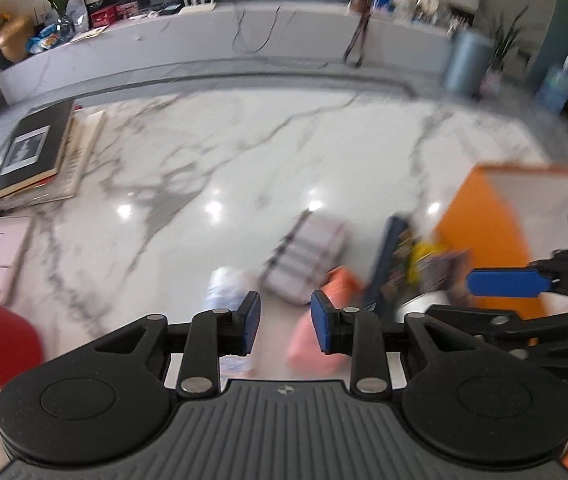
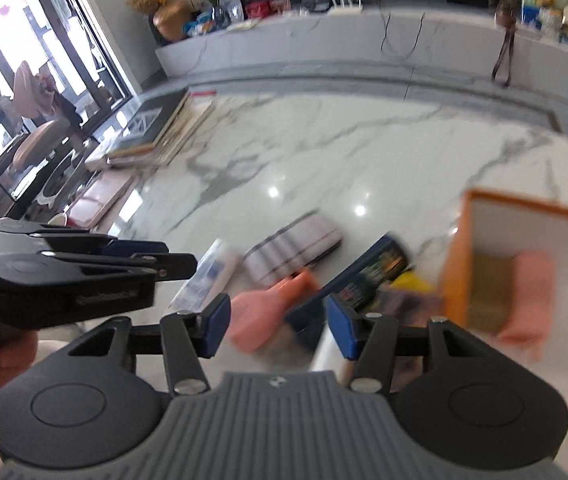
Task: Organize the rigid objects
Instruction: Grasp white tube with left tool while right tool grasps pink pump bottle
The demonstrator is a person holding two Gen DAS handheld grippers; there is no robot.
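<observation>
Left gripper: your left gripper [image 1: 285, 322] hovers over the marble table [image 1: 212, 152] with its jaws apart and nothing between them.
Right gripper: your right gripper [image 2: 279, 326] also hangs with jaws apart, holding nothing; the left one shows beside it at the left edge of its view.
Pile: the loose things lie just ahead of both grippers, blurred.
Count, pile: one pink bottle [image 2: 272, 308], one striped case [image 2: 293, 248], one dark blue box [image 2: 367, 276], one white-and-blue packet [image 2: 212, 276], one yellow item [image 1: 427, 254].
Orange bin: one orange bin [image 2: 455, 276] stands just right of the pile, with one pink item [image 2: 529, 300] inside.
Left side: one red cup [image 1: 4, 344] near your left gripper; one stack of books [image 1: 36, 152] well apart at the table's far left.
</observation>
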